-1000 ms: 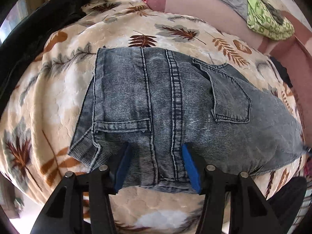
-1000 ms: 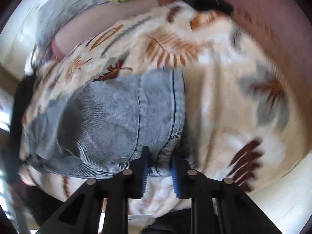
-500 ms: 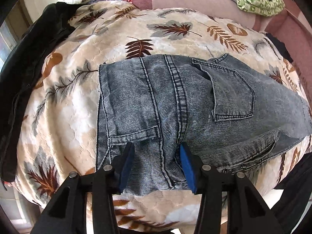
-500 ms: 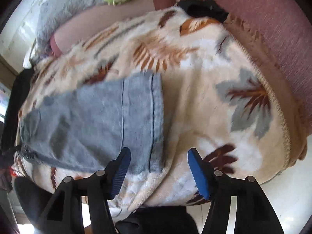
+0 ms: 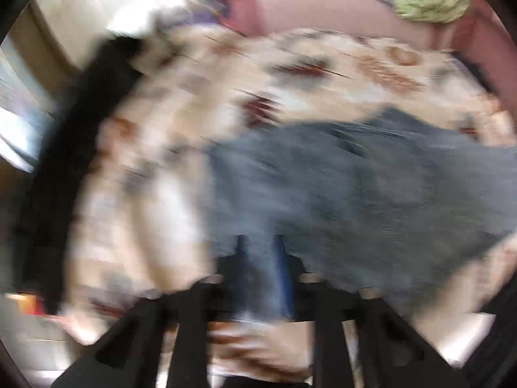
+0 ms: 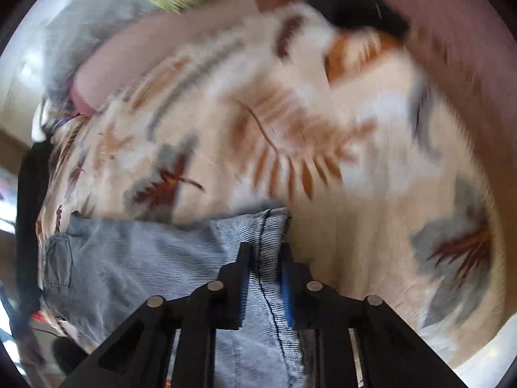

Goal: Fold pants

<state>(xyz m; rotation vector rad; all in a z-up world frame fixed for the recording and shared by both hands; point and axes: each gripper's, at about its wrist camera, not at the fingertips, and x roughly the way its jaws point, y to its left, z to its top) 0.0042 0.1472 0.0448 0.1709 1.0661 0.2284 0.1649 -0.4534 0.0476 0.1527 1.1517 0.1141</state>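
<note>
The jeans lie spread on the leaf-print blanket, which serves here as the landmark for everything else; in the right wrist view the pale denim covers the near left part of the blanket, with a back pocket showing at its far left end; the right gripper has just been closing its jaws, and they now stand narrow with the stitched hem edge of the jeans pinched between the blue pads, the cloth running down between the fingers toward the camera; the denim at that grip rises slightly off the blanket into a small peak; in the left wrist view, which is heavily blurred, the jeans fill the near right part of the blanket; the left gripper has likewise just been closing, and its jaws sit close together with a strip of denim between them at the near left edge of the garment, so both claws hold cloth; beyond the far edge of the blanket runs a pinkish-red sofa back, with a green patterned cloth resting on top of it and grey fabric beside that; a dark garment lies along the blanket's left edge, and another dark item sits at its far right corner against the sofa.
</note>
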